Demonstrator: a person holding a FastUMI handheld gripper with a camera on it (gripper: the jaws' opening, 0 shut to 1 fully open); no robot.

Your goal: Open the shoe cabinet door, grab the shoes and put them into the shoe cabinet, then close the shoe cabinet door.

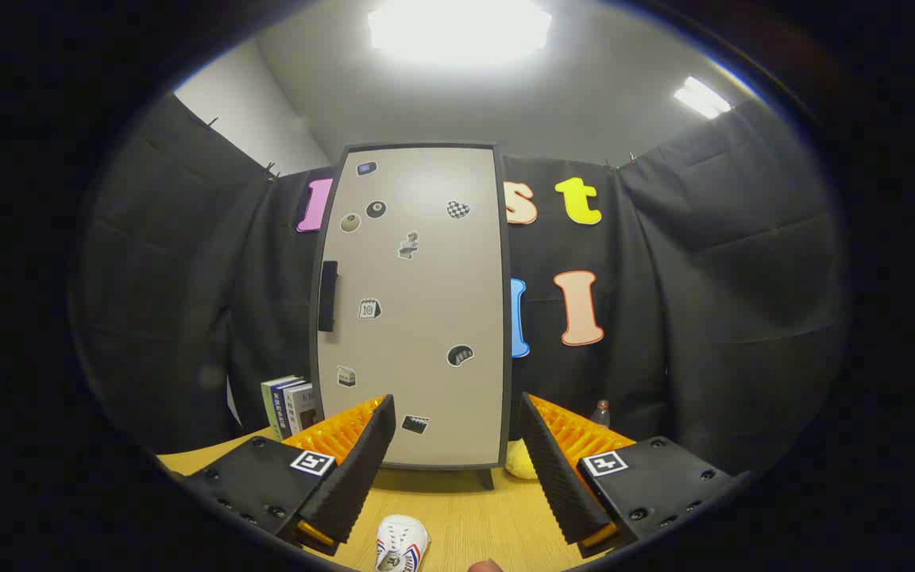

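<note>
Shoe cabinet (414,306): door (426,262) shut, stickers attached. Shoe (400,542): laid on table (465,516) between fingers. Gripper (455,457): held apart, empty. Boxes (287,405): stood beside cabinet.

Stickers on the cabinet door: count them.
9 on the shoe cabinet door: four near the top, one mid-door, one beside the handle, three lower. The open tool may hide others.

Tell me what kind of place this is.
Likely a staged recording booth: black cloth walls, a closed shoe cabinet on a wooden table, a white shoe between the open fingers.
</note>
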